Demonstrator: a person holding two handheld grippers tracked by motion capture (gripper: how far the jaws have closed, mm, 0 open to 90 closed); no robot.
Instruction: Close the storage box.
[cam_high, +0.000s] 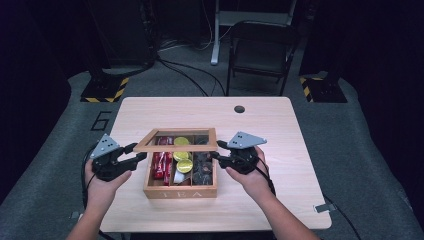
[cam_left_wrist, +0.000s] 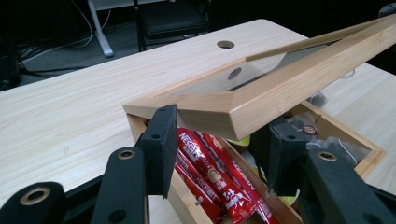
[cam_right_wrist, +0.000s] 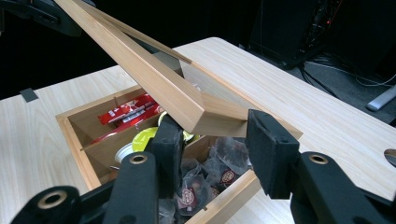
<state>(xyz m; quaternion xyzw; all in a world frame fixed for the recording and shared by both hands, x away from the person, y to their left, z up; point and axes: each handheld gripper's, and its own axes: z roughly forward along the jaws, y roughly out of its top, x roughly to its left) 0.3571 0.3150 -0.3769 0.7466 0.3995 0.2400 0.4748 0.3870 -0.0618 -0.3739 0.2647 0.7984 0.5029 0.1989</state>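
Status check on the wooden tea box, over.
Left gripper and right gripper each straddle a front corner of the glass-paned wooden lid. Lid half raised above the wooden tea box. Nothing in the way.

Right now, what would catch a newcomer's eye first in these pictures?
The wooden tea box in the middle of the table, its glass-paned lid raised at a slant. The left hand-held gripper and the right hand-held gripper each straddle a front corner of that lid. Under it lie red Nescafe sticks, yellow-topped capsules and tea bags.
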